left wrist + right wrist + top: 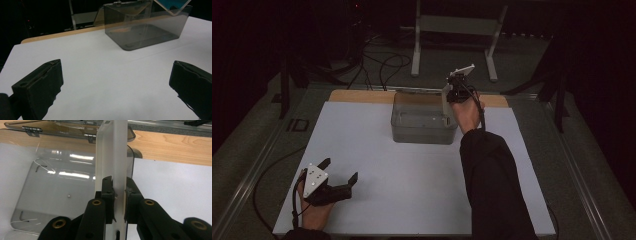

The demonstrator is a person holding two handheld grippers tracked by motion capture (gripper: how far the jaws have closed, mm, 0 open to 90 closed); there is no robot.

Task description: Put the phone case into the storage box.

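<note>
Smoked clear plastic forms the box (424, 122) standing at the far edge of the white board (377, 165), near that edge's middle, with its hinged lid (67, 130) thrown open toward the wooden strip behind it. Over the box's right-hand wall, the right gripper (119, 192) is pressed together on a flat frosted-white plate (112, 157), which it holds edge-on and upright: the plate's long axis runs straight up from the jaws, and its lower end passes down between them. In the high view this gripper (458, 90) sits at the box's far right corner, so the open cavity lies just to the left of the plate and below it. My judgement is that the coming move turns on this offset, since the plate must shift a little leftward over the opening, and probably tilt, before it can go down inside. Well apart, near the board's front left corner, the left gripper (341, 181) rests with its jaws spread wide and nothing between them, pointing across the board toward the box (145, 27); the right hand is clearly the nearer one.
</note>
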